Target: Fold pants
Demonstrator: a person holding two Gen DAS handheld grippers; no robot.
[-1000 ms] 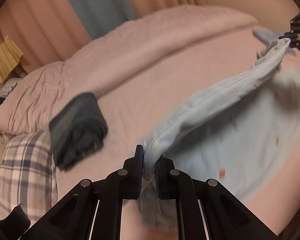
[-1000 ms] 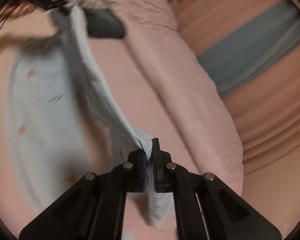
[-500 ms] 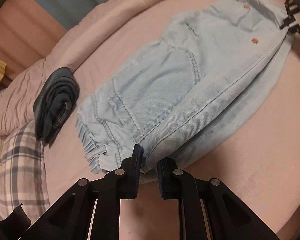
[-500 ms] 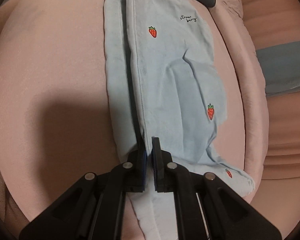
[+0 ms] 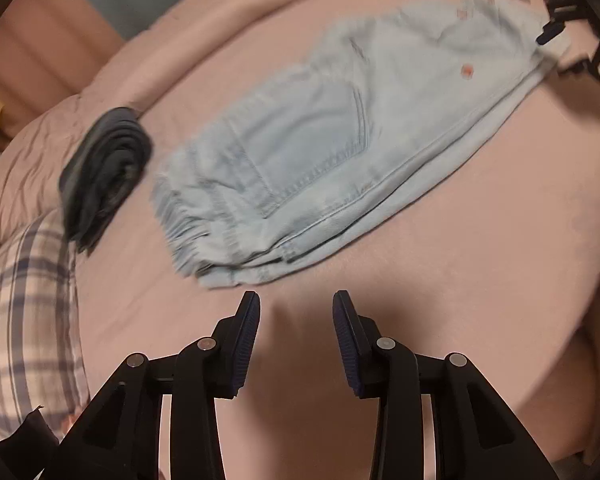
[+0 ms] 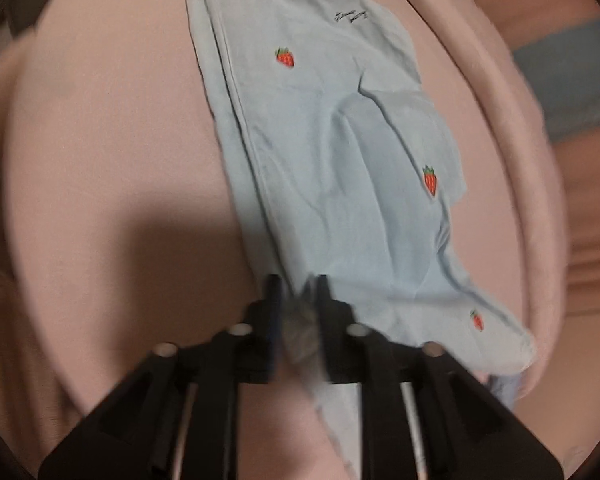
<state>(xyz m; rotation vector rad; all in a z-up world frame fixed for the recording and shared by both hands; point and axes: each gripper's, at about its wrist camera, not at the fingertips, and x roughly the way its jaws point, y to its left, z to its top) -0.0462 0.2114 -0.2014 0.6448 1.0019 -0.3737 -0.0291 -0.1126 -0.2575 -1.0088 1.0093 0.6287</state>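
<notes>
- Pants [image 5: 332, 152]: light blue denim is laid flat on the pink bedspread [image 5: 440, 300], folded lengthwise so that one leg lies over the other; the doubled long edges are seen as stacked layers along the near side in the left view; this lay is judged to prepare a crosswise fold.
- Waistband end: a gathered, elasticated band and a stitched back pocket are visible nearest the left gripper [image 5: 296, 308]; the cloth there is thick and ridged.
- Leg end: in the right view, embroidered strawberries [image 6: 430, 180] and a small script motif are shown on smooth, lightly creased cloth; one raised wrinkle runs down the upper leg.
- Left gripper: the jaws are spread wide and nothing is held; the ribbed pads stand just short of the waistband, apart from it.
- Right gripper [image 6: 296, 300]: the jaws are set narrow, with a blurred piece of cloth between them; whether the hem is clamped or merely lying in the gap cannot be told.
- Dark folded garment [image 5: 104, 176]: a compact stack is placed beside the waistband, near a plaid pillow [image 5: 28, 304]; it is judged to be finished work set aside.
</notes>
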